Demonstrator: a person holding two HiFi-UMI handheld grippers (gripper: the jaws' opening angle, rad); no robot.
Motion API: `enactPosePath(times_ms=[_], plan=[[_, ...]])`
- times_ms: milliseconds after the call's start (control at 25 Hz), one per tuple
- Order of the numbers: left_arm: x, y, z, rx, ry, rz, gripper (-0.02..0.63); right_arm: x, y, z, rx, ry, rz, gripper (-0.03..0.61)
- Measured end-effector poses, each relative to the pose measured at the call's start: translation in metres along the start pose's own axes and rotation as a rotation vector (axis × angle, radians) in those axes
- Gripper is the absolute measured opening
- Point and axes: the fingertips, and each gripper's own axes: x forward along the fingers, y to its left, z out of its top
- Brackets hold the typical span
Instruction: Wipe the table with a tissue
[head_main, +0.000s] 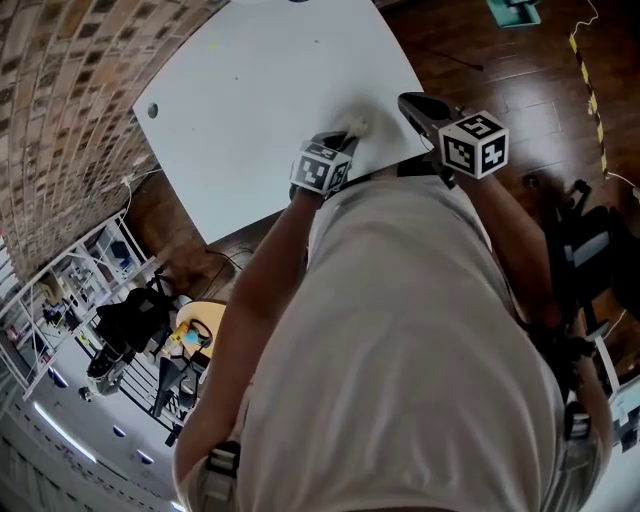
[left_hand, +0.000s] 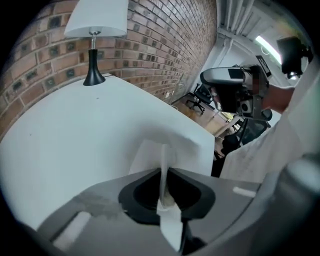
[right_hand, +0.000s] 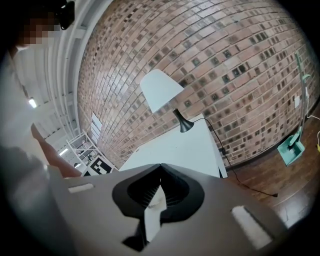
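Note:
A white tissue lies spread on the white table, and one fold of it rises between the jaws of my left gripper, which is shut on it. In the head view the left gripper points steeply down and presses the tissue onto the table near its front edge. My right gripper hovers just to the right, at the table's near right corner. Its jaws are shut and hold nothing beyond the tips; they point along the table.
A lamp with a white shade and a black base stands at the table's far end by the brick wall. Wooden floor lies to the right, with a cable and a green dustpan. Office chairs stand to the left.

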Motion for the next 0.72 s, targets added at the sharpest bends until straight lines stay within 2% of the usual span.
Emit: enactPosePath(times_ms=[40,120,200,240,280,360,480,720], plan=[[-0.001,-0.005,-0.004,-0.019,0.013,-0.042,0.041,0.000,-0.001,0.001,0.000,0.002,0.008,0.008],[-0.005,-0.017,-0.006,-0.133,0.003,-0.165,0.041,0.000,-0.004,0.003,0.000,0.008,0.021,0.008],[-0.015,-0.015,0.003,-0.304,-0.094,-0.265,0.041,0.001,-0.008,0.006,-0.001,0.011,0.028,0.008],[-0.022,-0.007,0.010,-0.382,-0.161,-0.281,0.041,0.003,-0.009,0.008,-0.001,0.009,0.030,0.008],[-0.028,0.005,0.015,-0.443,-0.220,-0.274,0.041,0.005,-0.010,0.010,0.000,0.007,0.031,0.008],[-0.040,0.030,0.021,-0.507,-0.301,-0.221,0.041,0.008,-0.010,0.013,0.005,0.002,0.032,0.008],[-0.051,0.057,0.027,-0.527,-0.370,-0.140,0.041,0.013,-0.008,0.010,0.013,0.011,0.031,0.008],[-0.063,0.092,0.059,-0.559,-0.504,-0.076,0.041,0.030,-0.005,0.009,0.016,0.032,0.016,0.008]])
